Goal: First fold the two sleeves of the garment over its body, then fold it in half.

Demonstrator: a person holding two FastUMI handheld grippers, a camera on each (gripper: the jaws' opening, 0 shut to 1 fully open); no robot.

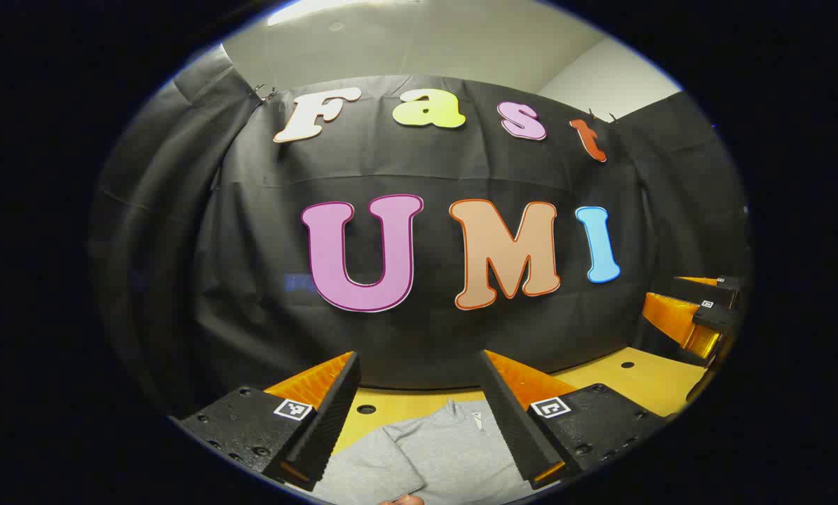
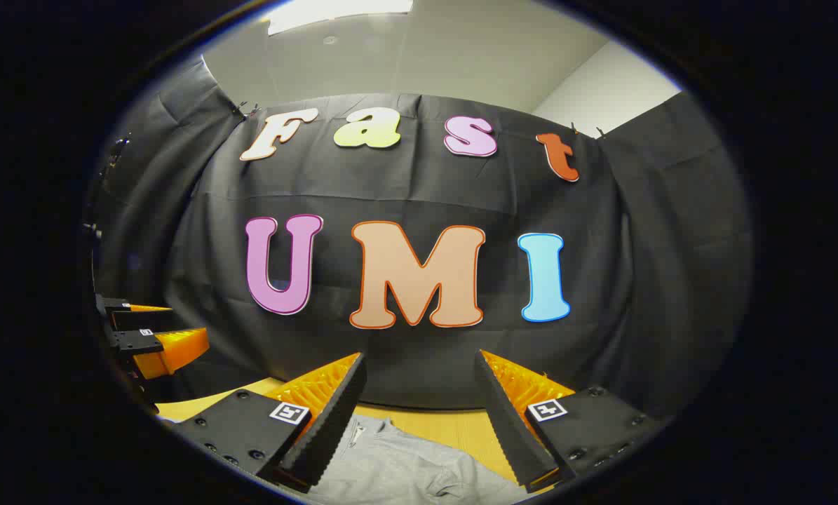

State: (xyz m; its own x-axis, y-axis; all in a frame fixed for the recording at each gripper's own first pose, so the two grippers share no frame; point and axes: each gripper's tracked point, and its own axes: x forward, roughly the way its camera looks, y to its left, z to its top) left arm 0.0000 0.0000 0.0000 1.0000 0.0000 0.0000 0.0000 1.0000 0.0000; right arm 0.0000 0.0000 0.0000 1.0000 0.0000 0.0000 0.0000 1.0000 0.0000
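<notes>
Lying flat on the desk below the left gripper, the grey garment is running collar-first toward the far edge, one sleeve already over its body; fingers are spread, empty. Hovering likewise, the right gripper is gaping over the garment's other side, wall behind.

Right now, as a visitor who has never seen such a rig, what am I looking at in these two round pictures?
No robot arm here: a person holds a two-finger gripper in each hand, and a camera rides on each one. In the left gripper view, the left gripper is open and holds nothing, raised above a grey sweatshirt lying on a yellow table; one sleeve looks folded over its body. The other gripper shows at the right edge. In the right gripper view, the right gripper is open too, above the sweatshirt.
</notes>
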